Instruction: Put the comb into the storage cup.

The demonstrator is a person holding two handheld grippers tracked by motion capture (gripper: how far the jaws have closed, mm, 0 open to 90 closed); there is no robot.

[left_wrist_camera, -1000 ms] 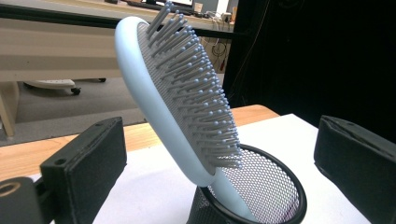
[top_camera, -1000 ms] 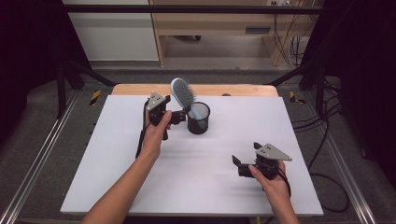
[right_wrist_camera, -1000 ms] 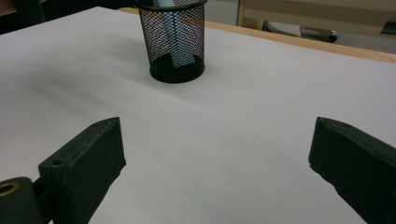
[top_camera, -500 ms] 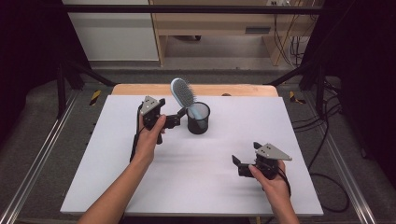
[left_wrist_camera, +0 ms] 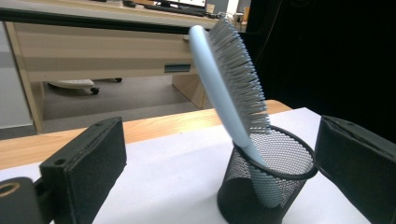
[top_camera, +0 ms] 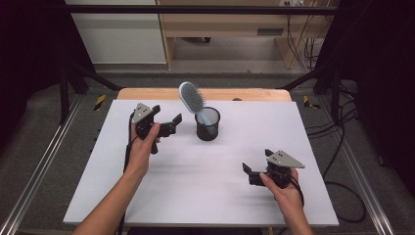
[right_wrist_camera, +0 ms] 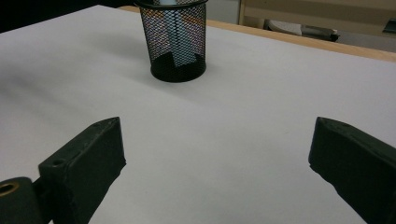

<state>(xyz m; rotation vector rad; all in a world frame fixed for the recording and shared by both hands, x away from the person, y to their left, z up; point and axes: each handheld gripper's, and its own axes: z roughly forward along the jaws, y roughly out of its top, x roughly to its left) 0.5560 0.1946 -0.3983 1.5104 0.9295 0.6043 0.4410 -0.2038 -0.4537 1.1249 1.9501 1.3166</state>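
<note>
Hairbrush (top_camera: 192, 99): pale blue, handle down in the black mesh cup (top_camera: 207, 124), leaning, at the tabletop's (top_camera: 195, 196) far middle.
Left gripper (top_camera: 171, 123): I hold it just beside the cup, jaws spread, empty.
Right gripper (top_camera: 248, 172): well apart, jaws spread, empty.
Handling: probably light, stiff plastic; I'd grip the smooth back edges, not the bristles; the cup may tip.

Black grippers — left gripper (top_camera: 172, 123), right gripper (top_camera: 248, 174) — grey three-cornered plates, trailing cables.
</note>
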